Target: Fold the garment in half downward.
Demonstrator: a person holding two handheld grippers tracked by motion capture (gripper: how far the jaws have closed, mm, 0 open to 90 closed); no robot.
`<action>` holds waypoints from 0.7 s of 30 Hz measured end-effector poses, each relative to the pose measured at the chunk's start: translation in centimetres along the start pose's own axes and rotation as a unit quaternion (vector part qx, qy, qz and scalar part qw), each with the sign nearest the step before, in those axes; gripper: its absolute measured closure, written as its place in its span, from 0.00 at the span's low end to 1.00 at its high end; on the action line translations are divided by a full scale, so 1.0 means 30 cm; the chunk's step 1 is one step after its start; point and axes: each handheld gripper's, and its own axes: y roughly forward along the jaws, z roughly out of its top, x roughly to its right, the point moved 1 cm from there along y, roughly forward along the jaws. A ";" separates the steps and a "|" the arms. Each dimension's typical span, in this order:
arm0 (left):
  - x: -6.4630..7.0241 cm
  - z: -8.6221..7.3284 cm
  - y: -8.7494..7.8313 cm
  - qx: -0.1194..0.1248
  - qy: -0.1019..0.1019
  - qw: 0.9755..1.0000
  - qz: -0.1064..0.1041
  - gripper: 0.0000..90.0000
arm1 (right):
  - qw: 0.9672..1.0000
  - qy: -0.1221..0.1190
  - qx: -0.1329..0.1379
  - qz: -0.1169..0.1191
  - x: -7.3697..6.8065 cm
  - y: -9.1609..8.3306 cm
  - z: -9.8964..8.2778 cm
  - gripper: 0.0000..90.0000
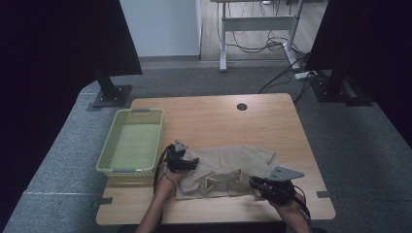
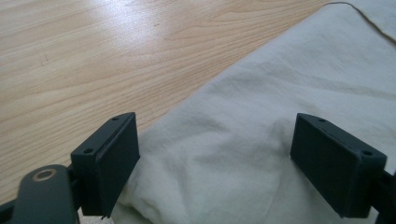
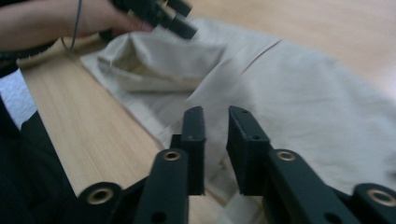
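Note:
A beige cloth point(image 1: 233, 162) lies crumpled on the wooden table point(image 1: 218, 116), with a fold turned up along its near edge. My left gripper point(image 1: 192, 162) is at the cloth's left end. Its jaws stand wide open over the cloth point(image 2: 261, 116), one pad point(image 2: 109, 158) near the cloth's border, and nothing is pinched in the left gripper point(image 2: 215, 120). My right gripper point(image 1: 255, 183) is at the cloth's near right edge. In the right gripper view its jaws point(image 3: 215, 112) stand a narrow gap apart above the cloth point(image 3: 303, 93), with no fold visibly caught.
A yellow-green mesh basket point(image 1: 109, 145) stands at the table's left edge, close to my left hand. A round cable hole point(image 1: 241, 107) sits at the far middle of the table. Dark stands and cables lie on the floor beyond.

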 end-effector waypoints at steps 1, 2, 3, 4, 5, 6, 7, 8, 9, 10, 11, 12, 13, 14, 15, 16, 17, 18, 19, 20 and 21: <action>0.004 0.003 -0.004 0.000 0.004 1.000 0.000 0.17 | 1.000 0.000 0.006 -0.006 0.009 -0.014 0.014 0.78; 0.011 0.008 -0.010 0.002 0.010 1.000 -0.001 0.17 | 1.000 -0.001 0.012 -0.013 0.020 -0.025 0.031 0.75; 0.019 0.014 -0.017 0.005 0.014 1.000 -0.004 0.17 | 1.000 -0.001 0.017 -0.021 0.034 -0.032 0.047 0.72; 0.027 0.020 -0.026 0.008 0.017 1.000 -0.011 0.18 | 0.999 0.000 0.021 -0.028 0.049 -0.035 0.063 0.68; 0.035 0.027 -0.034 0.012 0.020 1.000 -0.019 0.18 | 0.999 0.002 0.025 -0.035 0.065 -0.033 0.079 0.64; 0.045 0.034 -0.044 0.017 0.022 0.999 -0.025 0.18 | 0.999 0.004 0.023 -0.041 0.082 -0.026 0.093 0.58; 0.055 0.040 -0.053 0.020 0.025 0.999 -0.032 0.18 | 0.999 0.004 0.020 -0.049 0.098 -0.015 0.105 0.54; 0.055 0.040 -0.053 0.020 0.025 0.999 -0.032 0.18 | 0.999 0.004 0.020 -0.049 0.098 -0.015 0.105 0.54; 0.077 0.048 -0.073 0.024 0.034 0.998 -0.047 0.18 | 0.998 0.002 0.018 -0.058 0.115 0.000 0.114 0.50; 0.095 0.050 -0.092 0.023 0.045 0.997 -0.057 0.18 | 0.997 0.007 -0.003 -0.075 0.163 0.055 0.123 0.40; 0.110 0.050 -0.105 0.024 0.052 0.996 -0.065 0.18 | 0.997 0.009 -0.010 -0.078 0.174 0.072 0.121 0.38; 0.124 0.049 -0.120 0.026 0.057 0.995 -0.072 0.18 | 0.997 0.013 -0.021 -0.079 0.189 0.095 0.116 0.36; 0.139 0.047 -0.135 0.028 0.062 0.994 -0.080 0.18 | 0.996 0.017 -0.032 -0.078 0.201 0.118 0.108 0.35; 0.153 0.046 -0.149 0.029 0.066 0.993 -0.089 0.18 | 0.996 0.020 -0.040 -0.078 0.211 0.139 0.098 0.33; 0.168 0.044 -0.163 0.029 0.069 0.992 -0.097 0.18 | 0.996 0.023 -0.048 -0.078 0.220 0.159 0.087 0.32; 0.184 0.040 -0.176 0.028 0.076 0.992 -0.102 0.18 | 0.995 0.027 -0.057 -0.077 0.226 0.176 0.076 0.32; 0.201 0.036 -0.187 0.028 0.083 0.990 -0.108 0.18 | 0.995 0.029 -0.062 -0.077 0.231 0.190 0.064 0.31; 0.217 0.029 -0.197 0.026 0.089 0.989 -0.114 0.18 | 0.994 0.032 -0.068 -0.077 0.234 0.201 0.053 0.30; 0.217 0.029 -0.197 0.026 0.089 0.989 -0.114 0.18 | 0.994 0.032 -0.068 -0.077 0.234 0.201 0.053 0.30; 0.250 0.011 -0.212 0.019 0.101 0.986 -0.131 0.18 | 0.993 0.036 -0.078 -0.078 0.236 0.216 0.028 0.29; 0.250 0.011 -0.212 0.019 0.101 0.986 -0.131 0.18 | 0.993 0.037 -0.079 -0.078 0.235 0.218 0.020 0.29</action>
